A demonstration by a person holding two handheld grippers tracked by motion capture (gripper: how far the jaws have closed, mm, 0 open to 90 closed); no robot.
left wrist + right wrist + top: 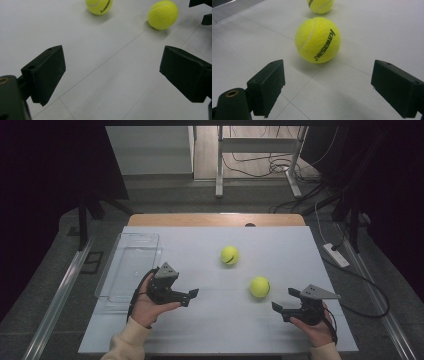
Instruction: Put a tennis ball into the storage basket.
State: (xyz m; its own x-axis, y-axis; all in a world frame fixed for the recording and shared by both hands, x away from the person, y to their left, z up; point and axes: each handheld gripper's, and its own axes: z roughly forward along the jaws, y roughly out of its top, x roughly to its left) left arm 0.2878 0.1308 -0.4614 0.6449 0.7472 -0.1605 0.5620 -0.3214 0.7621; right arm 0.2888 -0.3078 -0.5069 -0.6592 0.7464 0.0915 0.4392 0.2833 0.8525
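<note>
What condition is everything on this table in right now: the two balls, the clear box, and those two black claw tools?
Near tennis ball: resting on the table, untouched, just ahead of the right gripper.
Far tennis ball: resting on the table, untouched.
Clear tray: upright, empty.
Left gripper: open, holding nothing.
Right gripper: open, holding nothing.

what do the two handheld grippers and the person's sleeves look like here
Both are matte black two-jaw tools, left claw and right claw, each topped by a grey three-cornered plate and trailing a black cable. The blocky jaw pads have small screw holes. The person wears cream long sleeves.
</note>
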